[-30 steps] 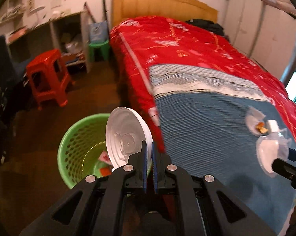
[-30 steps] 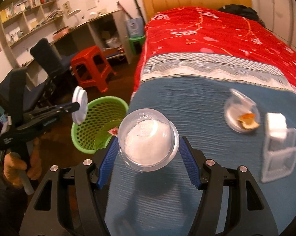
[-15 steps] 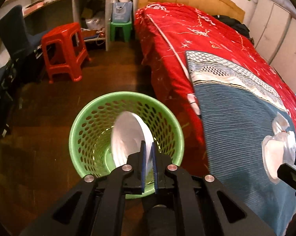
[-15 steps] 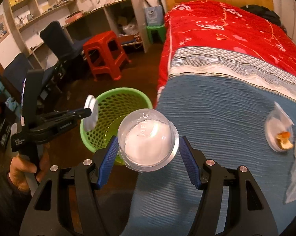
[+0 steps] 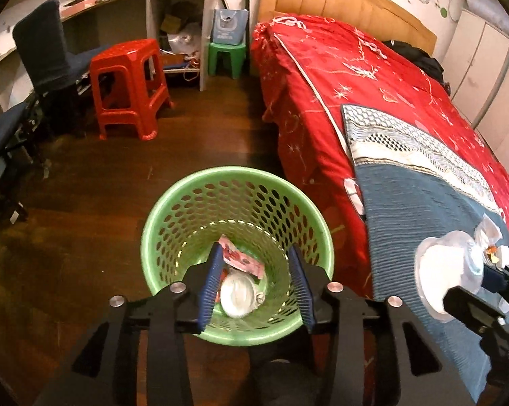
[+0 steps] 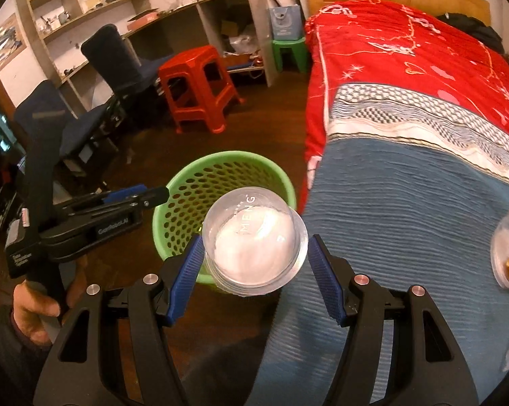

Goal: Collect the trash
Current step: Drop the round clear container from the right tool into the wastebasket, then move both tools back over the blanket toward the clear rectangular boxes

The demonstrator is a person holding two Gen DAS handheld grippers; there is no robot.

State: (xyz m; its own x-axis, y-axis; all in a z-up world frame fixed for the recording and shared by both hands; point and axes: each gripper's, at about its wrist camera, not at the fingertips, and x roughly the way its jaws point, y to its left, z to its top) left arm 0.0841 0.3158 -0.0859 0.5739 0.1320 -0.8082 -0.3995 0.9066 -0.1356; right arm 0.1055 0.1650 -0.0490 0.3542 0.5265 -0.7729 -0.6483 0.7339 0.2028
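In the left wrist view the left gripper (image 5: pixel 256 279) hangs over the green basket (image 5: pixel 173 216) at the lower middle of the frame. Its jaws are opening and nothing is between them. A white lid (image 5: pixel 237 296) lies at the bottom of the basket, beside a red wrapper (image 5: pixel 240 258). In the right wrist view the right gripper (image 6: pixel 254 270) is clamped on a clear cup (image 6: pixel 254 240) at the centre, just in front of the basket rim. The blue blanket (image 6: pixel 406 220) fills the right side; at its right edge lies a clear bowl (image 6: pixel 506 253) with an orange scrap inside
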